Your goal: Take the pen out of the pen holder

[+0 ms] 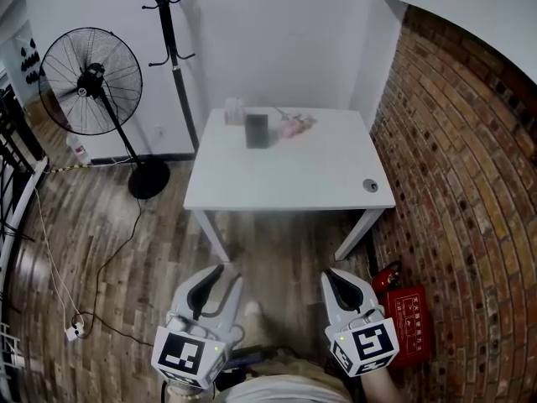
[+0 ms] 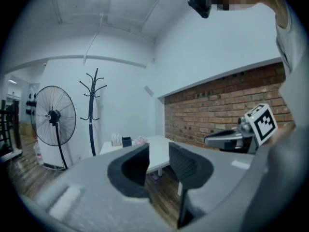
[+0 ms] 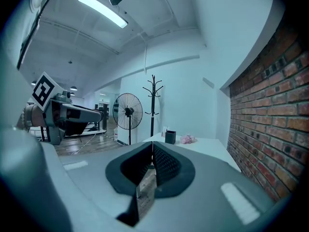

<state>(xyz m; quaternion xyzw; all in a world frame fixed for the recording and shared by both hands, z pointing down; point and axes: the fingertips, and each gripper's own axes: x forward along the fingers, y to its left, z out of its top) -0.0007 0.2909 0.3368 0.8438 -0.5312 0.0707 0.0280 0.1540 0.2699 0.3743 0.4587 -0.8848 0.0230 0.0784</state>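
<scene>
The left hand-held gripper [image 1: 216,277] has its jaws apart with nothing between them. The right hand-held gripper [image 1: 334,280] has its jaws closed together, also on nothing. Both hang over the wooden floor [image 1: 277,242], well short of the white tabletop [image 1: 294,175]. The dark pen holder [image 1: 257,130] stands near the tabletop's far edge, just beside a pink object [image 1: 294,126]. The pen itself is too small to make out.
</scene>
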